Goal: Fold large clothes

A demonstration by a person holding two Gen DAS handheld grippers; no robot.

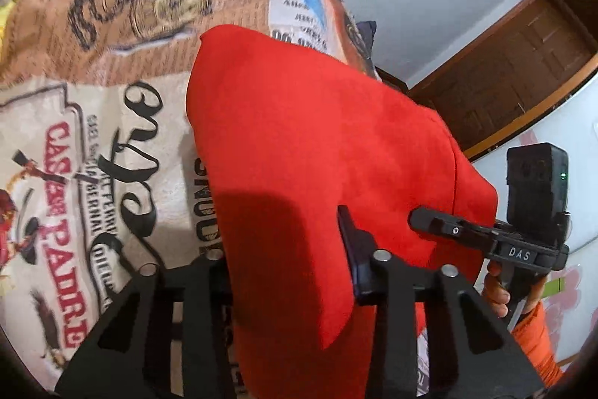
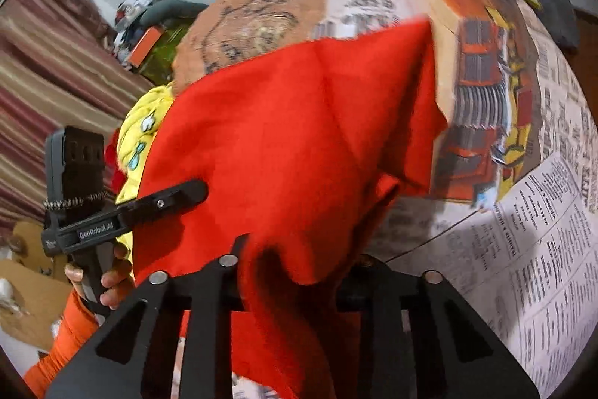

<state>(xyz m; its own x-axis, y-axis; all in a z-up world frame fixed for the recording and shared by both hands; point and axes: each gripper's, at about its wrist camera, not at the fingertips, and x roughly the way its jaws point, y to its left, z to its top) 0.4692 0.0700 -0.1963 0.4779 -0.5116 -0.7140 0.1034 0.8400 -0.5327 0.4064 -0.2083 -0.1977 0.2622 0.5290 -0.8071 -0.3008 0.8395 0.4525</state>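
A large red garment [image 1: 299,144] hangs stretched between both grippers above a printed bedspread [image 1: 74,144]. My left gripper [image 1: 287,249] is shut on one edge of the red cloth, which drapes over and hides its left finger. My right gripper shows in the left wrist view [image 1: 422,215], pinching the cloth's other edge. In the right wrist view the red garment [image 2: 284,144] covers my right gripper [image 2: 299,264], shut on it, with its fingertips hidden. My left gripper also shows in the right wrist view [image 2: 194,191], clamped on the cloth's left edge.
The bedspread [image 2: 523,249] with newspaper and poster prints fills the area below. A yellow garment [image 2: 145,133] lies at the left. A brown wooden door [image 1: 523,62] stands at the right. A striped cloth [image 2: 48,70] and clutter [image 2: 145,17] lie far left.
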